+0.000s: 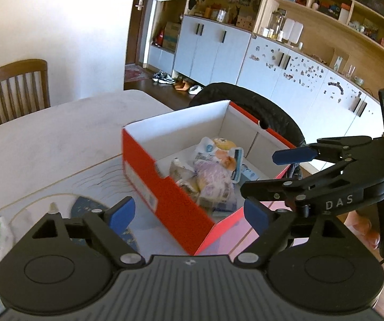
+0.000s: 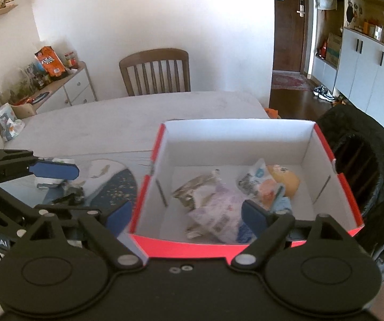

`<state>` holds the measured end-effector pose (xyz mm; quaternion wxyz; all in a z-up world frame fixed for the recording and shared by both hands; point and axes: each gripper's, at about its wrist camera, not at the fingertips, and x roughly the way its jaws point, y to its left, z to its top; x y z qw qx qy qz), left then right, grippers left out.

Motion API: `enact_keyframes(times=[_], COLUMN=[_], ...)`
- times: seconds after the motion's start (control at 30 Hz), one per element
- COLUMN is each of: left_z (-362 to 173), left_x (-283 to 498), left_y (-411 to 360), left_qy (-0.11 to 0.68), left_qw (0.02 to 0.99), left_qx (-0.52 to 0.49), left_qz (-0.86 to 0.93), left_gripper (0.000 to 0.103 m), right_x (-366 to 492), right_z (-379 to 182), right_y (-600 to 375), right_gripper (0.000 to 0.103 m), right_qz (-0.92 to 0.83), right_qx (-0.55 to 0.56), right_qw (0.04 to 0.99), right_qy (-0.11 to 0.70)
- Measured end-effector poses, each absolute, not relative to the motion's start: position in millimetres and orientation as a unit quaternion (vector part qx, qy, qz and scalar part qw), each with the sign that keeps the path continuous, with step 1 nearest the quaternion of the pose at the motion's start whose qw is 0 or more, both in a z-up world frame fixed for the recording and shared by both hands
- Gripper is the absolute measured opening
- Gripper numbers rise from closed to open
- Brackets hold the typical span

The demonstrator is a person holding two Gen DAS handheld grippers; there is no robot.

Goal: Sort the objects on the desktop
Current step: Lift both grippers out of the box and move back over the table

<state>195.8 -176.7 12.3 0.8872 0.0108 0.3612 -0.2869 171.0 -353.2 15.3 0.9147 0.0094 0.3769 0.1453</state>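
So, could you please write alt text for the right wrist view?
An open red box with white inner walls sits on a pale table, holding several wrapped snack packets. The right claw hangs open over the box's near edge, empty; the left claw enters from the left. A wooden chair stands behind.

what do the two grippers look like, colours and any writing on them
Both are matte black plastic linkage frames with silver rivets and round discs at the base. The left gripper and right gripper each carry blue pads on their fingers. Seen from the left wrist, the right one bears white letters "DAS" and a yellow tag; the left one's side reads "Robot.AI". Bare fingers show at the handles; no sleeves visible.
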Motion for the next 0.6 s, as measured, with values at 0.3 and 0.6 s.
enact_keyframes(times=[0.3,0.6], left_z=[15.3,5.3], left_x=[172.9,152.9], left_y=[-116.8,-61.2], left_qy=[0.351,0.357], left_qw=[0.897,0.902], left_qx=[0.011,0.003], left_qz=[-0.269,-0.245], left_gripper=[0.101,0.101], right_x=[150.1,143.2], right_z=[18.9,13.1], right_y=[-301.3,-255.5], right_gripper=[0.094,0.094], right_qz=[0.151,0.163], right_qx=[0.008,0.004], right_qw=[0.921,0.919], right_qy=[0.358,0.358])
